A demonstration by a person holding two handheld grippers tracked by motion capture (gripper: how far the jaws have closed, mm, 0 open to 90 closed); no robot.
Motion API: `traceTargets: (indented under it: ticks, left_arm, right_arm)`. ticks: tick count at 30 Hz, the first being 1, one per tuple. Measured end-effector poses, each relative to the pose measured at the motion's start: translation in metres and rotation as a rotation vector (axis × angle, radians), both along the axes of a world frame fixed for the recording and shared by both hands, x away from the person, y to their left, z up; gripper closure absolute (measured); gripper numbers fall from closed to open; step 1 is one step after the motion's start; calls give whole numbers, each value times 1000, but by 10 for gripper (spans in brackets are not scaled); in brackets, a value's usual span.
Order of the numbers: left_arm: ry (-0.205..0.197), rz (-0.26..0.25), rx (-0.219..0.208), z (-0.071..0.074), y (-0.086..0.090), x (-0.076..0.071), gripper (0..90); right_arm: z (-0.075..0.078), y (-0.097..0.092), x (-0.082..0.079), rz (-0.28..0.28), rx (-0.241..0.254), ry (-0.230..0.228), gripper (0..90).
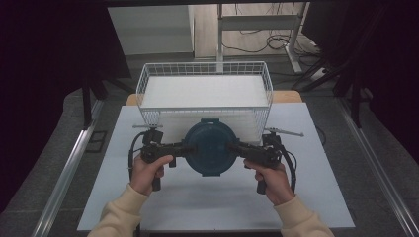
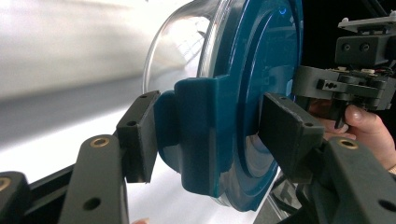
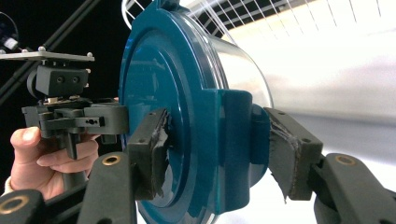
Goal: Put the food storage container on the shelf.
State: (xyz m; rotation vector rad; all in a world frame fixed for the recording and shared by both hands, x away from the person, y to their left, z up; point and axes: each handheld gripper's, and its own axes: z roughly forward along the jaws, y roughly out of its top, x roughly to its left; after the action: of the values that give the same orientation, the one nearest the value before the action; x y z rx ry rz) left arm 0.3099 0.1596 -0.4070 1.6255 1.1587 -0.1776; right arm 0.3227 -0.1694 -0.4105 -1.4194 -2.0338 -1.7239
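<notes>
Two grippers hold one round container between them above a white table (image 1: 197, 207), which is the largest thing in the high view and carries everything else. At its far end stands a white wire basket (image 1: 148, 81) with a pale floor. Just in front of the basket, held off the tabletop, is the container (image 1: 210, 146): a clear, rounded bowl closed by a dark teal lid (image 2: 261, 70) with a latch tab on each side. In the high view the lid faces up and the grippers come at it from opposite sides. The left gripper (image 1: 179, 148) is clamped on the left latch tab (image 2: 201, 135), one pad against the underside of the tab toward the bowl, the other against the lid's top face. The right gripper (image 1: 238, 147) is clamped in the same way on the right latch tab (image 3: 233, 140), its worn, taped pads (image 3: 154, 149) pressing both sides. Each gripper is held in a hand with a cream sleeve behind it, the left hand (image 1: 146, 173) and the right hand (image 1: 271, 178) set well apart.
</notes>
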Motion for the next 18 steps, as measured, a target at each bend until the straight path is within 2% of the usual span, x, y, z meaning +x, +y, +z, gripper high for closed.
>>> traceTargets:
  ticks: [1, 4, 11, 15, 18]
  left_arm:
    - [0, 0, 0, 0, 0, 0, 407]
    - [-22, 5, 4, 16, 4, 5, 406]
    - [-38, 7, -10, 35, 13, 17, 405]
    - [-47, 7, -12, 44, 17, 22, 404]
    - [-67, 13, -9, 58, 21, 29, 404]
  right_arm:
    - [0, 0, 0, 0, 0, 0, 429]
    - [16, 5, 7, 9, 0, -25, 429]
    - [41, 14, 20, 20, -23, -65, 429]
    - [52, 17, 25, 24, -28, -71, 430]
    - [66, 22, 33, 27, -28, -90, 430]
